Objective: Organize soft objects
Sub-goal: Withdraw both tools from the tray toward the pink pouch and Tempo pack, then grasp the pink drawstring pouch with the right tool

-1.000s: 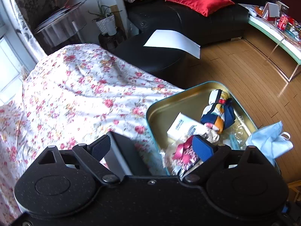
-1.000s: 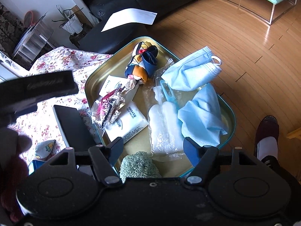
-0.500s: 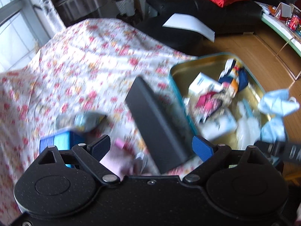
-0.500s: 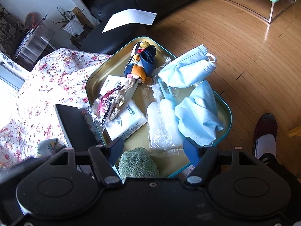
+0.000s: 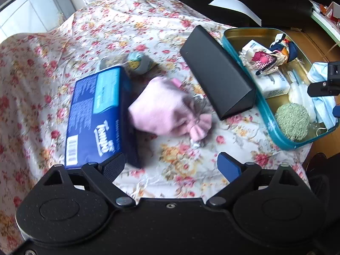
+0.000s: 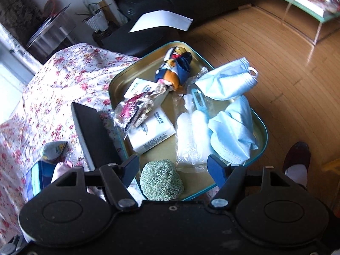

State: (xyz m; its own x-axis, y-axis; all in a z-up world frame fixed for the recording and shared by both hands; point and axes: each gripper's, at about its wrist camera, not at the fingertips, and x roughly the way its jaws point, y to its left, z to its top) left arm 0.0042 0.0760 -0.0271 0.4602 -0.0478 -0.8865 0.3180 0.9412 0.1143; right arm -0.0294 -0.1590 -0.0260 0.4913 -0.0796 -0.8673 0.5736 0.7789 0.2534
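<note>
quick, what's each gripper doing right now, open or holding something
Left gripper: open, empty, above the floral cloth.
Right gripper: open, holding nothing, over the green scrubber.

A pink pouch [image 5: 165, 106] is seen on the floral cloth [image 5: 106, 31], between a blue tissue pack [image 5: 97, 114] and a black box [image 5: 216, 72]. The left gripper [image 5: 171, 165] is held wide above the cloth, empty.

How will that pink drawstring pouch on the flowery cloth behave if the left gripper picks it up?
The pink pouch looks like soft fabric, so it will probably sag and squash between the pads. Its gathered neck and loose cord suggest that it may dangle. It lies slumped on the cloth, so it is unlikely to roll.
</note>
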